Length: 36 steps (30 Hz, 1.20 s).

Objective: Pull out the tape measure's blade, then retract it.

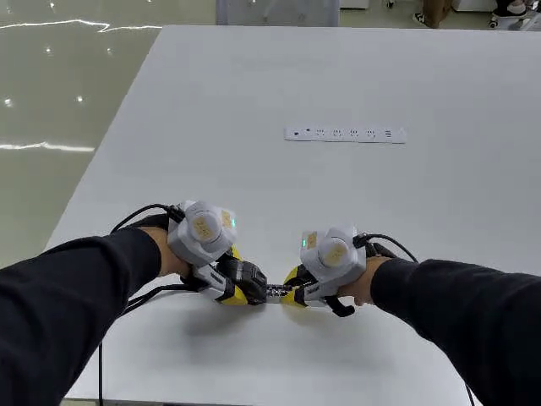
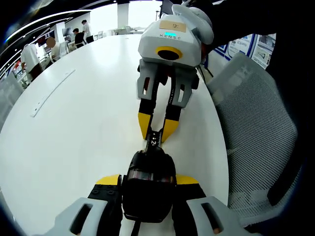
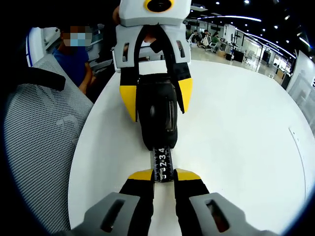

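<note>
Jaws are clenched on both sides. In the head view, the left gripper (image 1: pixel 233 293) is clamped on the black tape measure (image 1: pixel 245 276), low over the white table (image 1: pixel 338 76) near its front edge, and a short blade (image 1: pixel 277 292) is pinched by the right gripper (image 1: pixel 292 297). In the left gripper view, the case is held across its flanks and is judged hard and rigid. In the right gripper view, the thin blade, probably springy and slick, is best gripped at its tip. Open table is offered rightward, and a mesh chair (image 3: pixel 39 137) is beside the edge.
</note>
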Tool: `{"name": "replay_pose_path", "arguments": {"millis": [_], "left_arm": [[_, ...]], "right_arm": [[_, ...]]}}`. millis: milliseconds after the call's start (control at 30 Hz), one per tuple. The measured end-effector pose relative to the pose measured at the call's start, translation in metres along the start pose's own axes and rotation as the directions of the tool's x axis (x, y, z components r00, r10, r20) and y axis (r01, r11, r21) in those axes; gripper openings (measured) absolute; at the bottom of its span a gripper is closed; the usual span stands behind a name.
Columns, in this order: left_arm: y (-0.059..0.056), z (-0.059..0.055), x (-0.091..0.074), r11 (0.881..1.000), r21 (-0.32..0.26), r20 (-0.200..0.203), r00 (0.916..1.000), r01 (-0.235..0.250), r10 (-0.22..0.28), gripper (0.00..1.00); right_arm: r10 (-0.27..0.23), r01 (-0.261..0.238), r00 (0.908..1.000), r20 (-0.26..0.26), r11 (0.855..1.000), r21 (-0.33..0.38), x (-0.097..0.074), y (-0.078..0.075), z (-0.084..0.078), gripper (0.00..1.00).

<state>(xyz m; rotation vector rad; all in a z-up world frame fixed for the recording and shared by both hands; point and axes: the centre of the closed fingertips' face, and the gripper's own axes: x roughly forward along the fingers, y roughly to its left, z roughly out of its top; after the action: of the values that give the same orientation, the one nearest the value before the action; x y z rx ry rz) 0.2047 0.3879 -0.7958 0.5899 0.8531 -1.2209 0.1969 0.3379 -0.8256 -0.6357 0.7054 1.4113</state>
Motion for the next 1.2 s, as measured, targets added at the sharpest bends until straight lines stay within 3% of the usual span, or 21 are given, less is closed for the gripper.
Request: {"name": "replay_pose_path", "arguments": {"millis": [1200], "left_arm": [[0.001,0.001,0.001,1.000,0.021,-0.004,1.0000,0.004,-0.004,0.34]], "right_arm": [[-0.015,0.016,0.9997,-0.019,0.999,0.035,-0.022,-0.003,-0.026,0.11]]}}
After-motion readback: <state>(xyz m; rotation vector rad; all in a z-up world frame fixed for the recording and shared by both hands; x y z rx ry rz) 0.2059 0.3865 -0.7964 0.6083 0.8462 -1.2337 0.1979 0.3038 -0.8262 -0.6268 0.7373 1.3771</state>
